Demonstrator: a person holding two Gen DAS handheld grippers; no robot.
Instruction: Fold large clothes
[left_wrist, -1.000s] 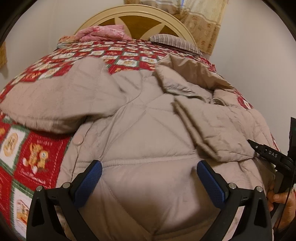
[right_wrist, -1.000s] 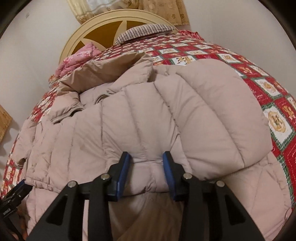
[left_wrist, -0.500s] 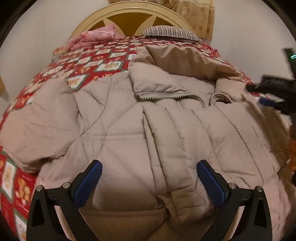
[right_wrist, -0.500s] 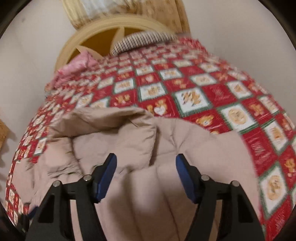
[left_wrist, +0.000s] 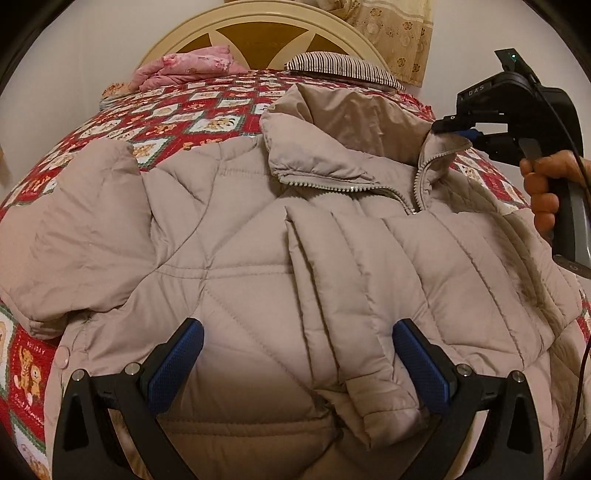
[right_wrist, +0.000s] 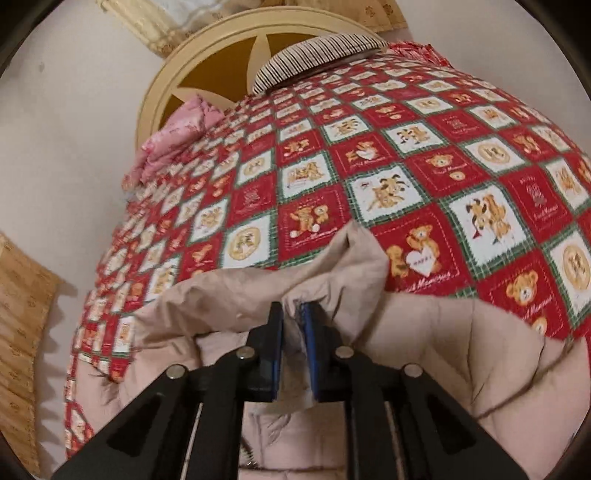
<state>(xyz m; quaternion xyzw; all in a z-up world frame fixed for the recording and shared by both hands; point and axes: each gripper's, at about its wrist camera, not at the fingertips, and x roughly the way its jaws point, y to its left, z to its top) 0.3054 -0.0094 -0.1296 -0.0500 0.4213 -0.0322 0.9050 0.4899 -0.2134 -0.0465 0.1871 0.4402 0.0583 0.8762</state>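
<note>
A large beige quilted puffer jacket (left_wrist: 258, 258) lies spread on the bed, one sleeve folded across its front. My left gripper (left_wrist: 297, 345) is open above the jacket's lower part, its blue pads apart, holding nothing. My right gripper (right_wrist: 294, 317) is shut on the jacket's collar (right_wrist: 332, 273) near the zip top; in the left wrist view it shows at the right (left_wrist: 456, 131), pinching the collar edge beside the zipper (left_wrist: 417, 184). The jacket's left sleeve (left_wrist: 74, 229) lies out to the side.
The bed has a red patchwork teddy-bear quilt (right_wrist: 424, 166). At its head are a cream round headboard (left_wrist: 258, 22), a pink folded cloth (left_wrist: 184, 68) and a striped pillow (left_wrist: 340, 66). A curtain (left_wrist: 399, 33) hangs behind. White walls stand on both sides.
My right gripper let go of the folded sleeve, opened, moved up to the collar and shut on it. My left gripper stayed open and shifted slightly over the jacket.
</note>
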